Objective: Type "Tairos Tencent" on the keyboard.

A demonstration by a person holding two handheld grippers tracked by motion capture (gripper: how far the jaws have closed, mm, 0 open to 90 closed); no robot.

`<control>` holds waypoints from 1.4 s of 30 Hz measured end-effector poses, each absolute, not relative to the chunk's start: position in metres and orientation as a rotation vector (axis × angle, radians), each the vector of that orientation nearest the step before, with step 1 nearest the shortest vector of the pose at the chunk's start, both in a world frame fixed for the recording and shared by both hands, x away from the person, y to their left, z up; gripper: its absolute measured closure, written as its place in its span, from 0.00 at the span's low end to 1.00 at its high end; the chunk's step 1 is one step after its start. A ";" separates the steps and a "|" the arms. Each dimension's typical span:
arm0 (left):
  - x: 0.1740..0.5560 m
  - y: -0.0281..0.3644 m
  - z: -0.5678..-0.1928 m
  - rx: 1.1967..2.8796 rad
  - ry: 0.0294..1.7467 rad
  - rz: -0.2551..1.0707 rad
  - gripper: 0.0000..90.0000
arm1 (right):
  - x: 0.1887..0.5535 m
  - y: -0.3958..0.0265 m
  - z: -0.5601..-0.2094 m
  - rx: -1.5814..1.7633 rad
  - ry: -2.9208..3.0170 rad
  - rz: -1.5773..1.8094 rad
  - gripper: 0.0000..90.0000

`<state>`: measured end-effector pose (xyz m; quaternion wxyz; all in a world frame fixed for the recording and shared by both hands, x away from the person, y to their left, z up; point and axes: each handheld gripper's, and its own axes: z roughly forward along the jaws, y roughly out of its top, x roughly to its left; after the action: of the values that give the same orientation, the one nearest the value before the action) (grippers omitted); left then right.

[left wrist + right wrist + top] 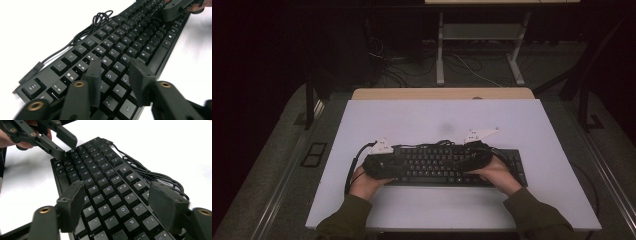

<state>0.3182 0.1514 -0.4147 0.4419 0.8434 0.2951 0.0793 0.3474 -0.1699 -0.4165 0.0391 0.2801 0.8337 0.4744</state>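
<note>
Tabletop keyboard (pixel 447 165): both tongs open, empty.

**Two grippers meet over a black keyboard**

We hold both tools low above the black keyboard (pixel 447 165), which lies flat on the white table (pixel 412 115). Our left gripper (pixel 404 161) covers the keyboard's left end, its fingers aimed inward across the keys; our right gripper (pixel 464 162) faces it from the right half. The middle rows lie between the two sets of fingers. Just beyond the fingers, the coiled cable (pixel 439 144) rests against the keyboard's far edge. Green sleeves (pixel 532 212) frame the near table edge.
</note>
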 end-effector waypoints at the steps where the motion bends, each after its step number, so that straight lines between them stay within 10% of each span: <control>1: 0.318 0.152 -0.415 2.096 0.735 0.195 0.76 | 0.347 -0.170 -0.416 0.858 2.553 1.457 0.28; 10: 0.320 0.155 -0.417 2.137 0.738 0.188 0.98 | 0.345 -0.169 -0.416 0.848 2.538 1.432 0.23; 42: 0.333 0.149 -0.431 2.196 0.732 0.191 0.99 | 0.346 -0.167 -0.418 0.847 2.538 1.433 0.23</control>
<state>0.3332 0.1490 -0.4306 0.3983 0.8672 0.2892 0.0756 0.3456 -0.1671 -0.4177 0.0532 0.2786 0.8350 0.4715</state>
